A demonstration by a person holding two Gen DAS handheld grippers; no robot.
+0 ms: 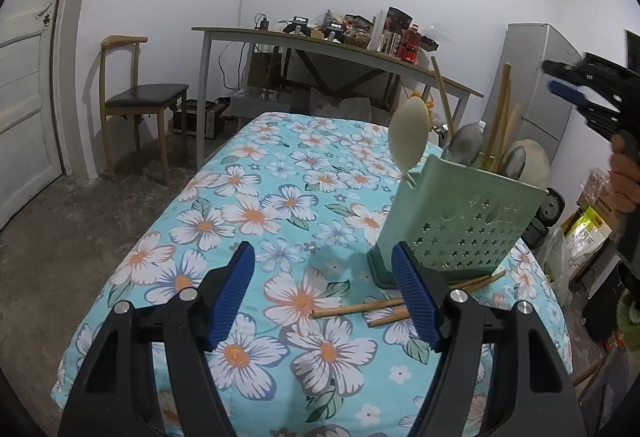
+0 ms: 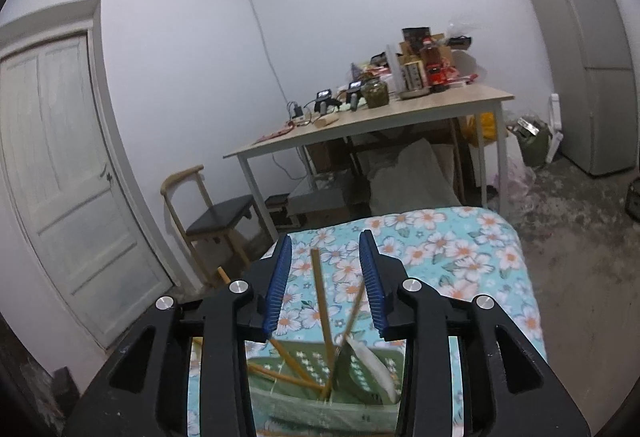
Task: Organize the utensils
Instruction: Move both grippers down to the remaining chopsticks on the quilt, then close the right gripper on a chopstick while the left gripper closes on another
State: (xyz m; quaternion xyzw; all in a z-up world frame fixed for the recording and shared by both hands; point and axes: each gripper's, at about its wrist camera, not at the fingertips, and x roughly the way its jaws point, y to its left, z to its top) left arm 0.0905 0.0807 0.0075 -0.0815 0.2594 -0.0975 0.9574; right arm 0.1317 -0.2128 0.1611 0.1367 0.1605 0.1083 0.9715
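Observation:
A green perforated utensil holder [image 1: 452,221] stands on the floral tablecloth [image 1: 256,213]. It holds a cream spoon [image 1: 409,135], a grey spoon, a pale ladle and wooden chopsticks. Loose wooden chopsticks [image 1: 360,307] lie on the cloth at its base. My left gripper [image 1: 324,285] is open and empty just above those chopsticks. My right gripper [image 2: 325,279] is open and empty, directly above the holder [image 2: 320,377], whose chopsticks [image 2: 320,293] stick up between its fingers. The right gripper also shows in the left wrist view [image 1: 576,93], high at the right.
A wooden chair [image 1: 136,97] stands at the far left by a white door [image 1: 20,105]. A cluttered desk [image 1: 328,49] stands beyond the table. A grey fridge [image 1: 532,77] and bags on the floor are at the right.

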